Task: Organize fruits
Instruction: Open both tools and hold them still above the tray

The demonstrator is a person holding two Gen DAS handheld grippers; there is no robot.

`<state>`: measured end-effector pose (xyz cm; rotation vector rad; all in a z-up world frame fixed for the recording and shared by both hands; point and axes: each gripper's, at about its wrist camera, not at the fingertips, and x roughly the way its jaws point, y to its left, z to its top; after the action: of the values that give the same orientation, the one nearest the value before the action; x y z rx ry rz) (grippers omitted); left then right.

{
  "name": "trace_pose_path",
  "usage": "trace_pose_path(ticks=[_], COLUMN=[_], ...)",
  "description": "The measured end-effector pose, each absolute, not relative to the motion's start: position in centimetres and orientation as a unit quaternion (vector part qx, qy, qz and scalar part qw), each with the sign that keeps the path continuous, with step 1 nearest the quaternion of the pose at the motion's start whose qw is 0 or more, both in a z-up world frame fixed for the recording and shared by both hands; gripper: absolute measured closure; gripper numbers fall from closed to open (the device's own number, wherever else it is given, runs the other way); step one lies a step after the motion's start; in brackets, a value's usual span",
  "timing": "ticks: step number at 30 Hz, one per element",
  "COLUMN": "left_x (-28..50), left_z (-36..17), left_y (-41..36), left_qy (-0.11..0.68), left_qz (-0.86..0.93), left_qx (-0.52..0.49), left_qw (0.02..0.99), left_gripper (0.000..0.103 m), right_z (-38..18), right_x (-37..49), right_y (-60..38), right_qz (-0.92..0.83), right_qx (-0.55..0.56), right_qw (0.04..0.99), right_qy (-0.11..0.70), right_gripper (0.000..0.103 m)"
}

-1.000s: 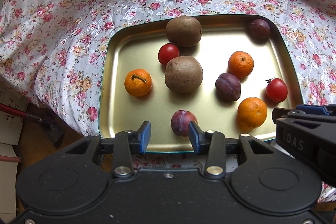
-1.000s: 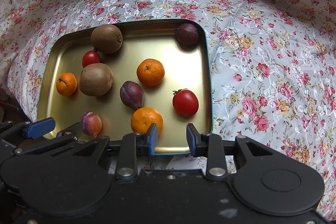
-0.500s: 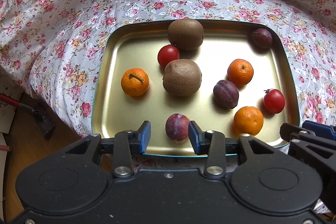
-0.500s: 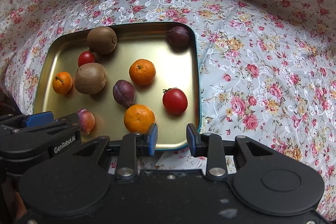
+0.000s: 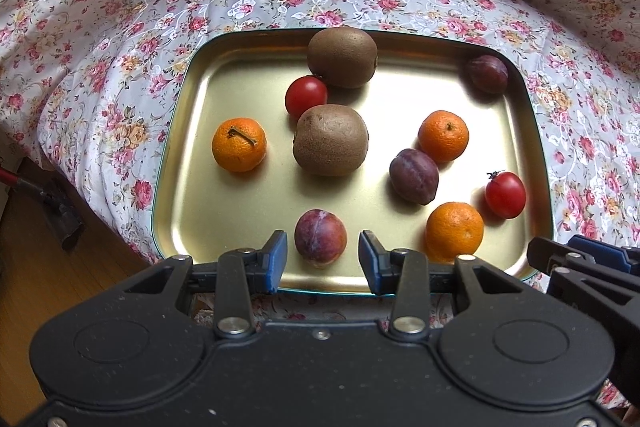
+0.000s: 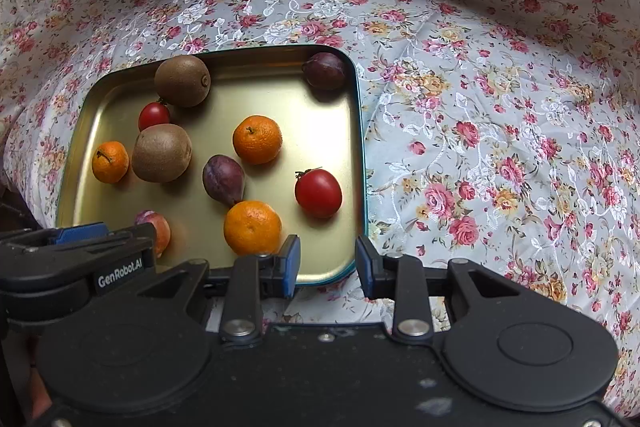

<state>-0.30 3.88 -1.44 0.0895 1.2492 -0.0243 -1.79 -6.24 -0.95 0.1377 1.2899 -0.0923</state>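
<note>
Gold metal tray [image 5: 224, 75], rounded corners, teal rim, on floral cloth [image 5: 120, 7]; holds nine fruits: two fuzzy brown kiwis [image 5: 330, 140], three dimpled mandarins [image 5: 239, 145], two glossy red tomatoes [image 5: 505, 195], two dark purple plums [image 5: 414, 175], one reddish plum [image 5: 320, 236] at the near edge. Left gripper [image 5: 322, 261]: blue pads spread, hanging above the reddish plum, not touching it. Right gripper [image 6: 327, 263]: jaws apart, empty, over the tray's near right corner

Kiwis [image 5: 330, 140], mandarins [image 5: 443, 136], plums [image 5: 414, 176] and tomatoes [image 5: 306, 96] lie scattered on gold tray [image 5: 240, 67].
</note>
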Motion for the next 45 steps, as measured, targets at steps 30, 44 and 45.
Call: trace_pose_path(ticks=[30, 44, 45], left_x=[-0.61, -0.63, -0.65], left_z=[-1.36, -1.47, -1.46], left_y=[3.89, 3.81, 3.79], left_qy=[0.580, 0.581, 0.582], left_qz=[-0.011, -0.009, -0.009], left_qx=[0.045, 0.046, 0.046], left_qw=[0.813, 0.812, 0.812], left_gripper=[0.053, 0.053, 0.053], right_z=[-1.48, -1.65, -1.66], right_x=[-1.31, -1.33, -1.33], right_y=[-6.14, -6.19, -6.22], right_qz=[-0.050, -0.045, -0.045], right_qx=[0.059, 0.056, 0.057], right_qw=[0.794, 0.792, 0.792], right_qy=[0.603, 0.606, 0.606], right_gripper=[0.070, 0.070, 0.070])
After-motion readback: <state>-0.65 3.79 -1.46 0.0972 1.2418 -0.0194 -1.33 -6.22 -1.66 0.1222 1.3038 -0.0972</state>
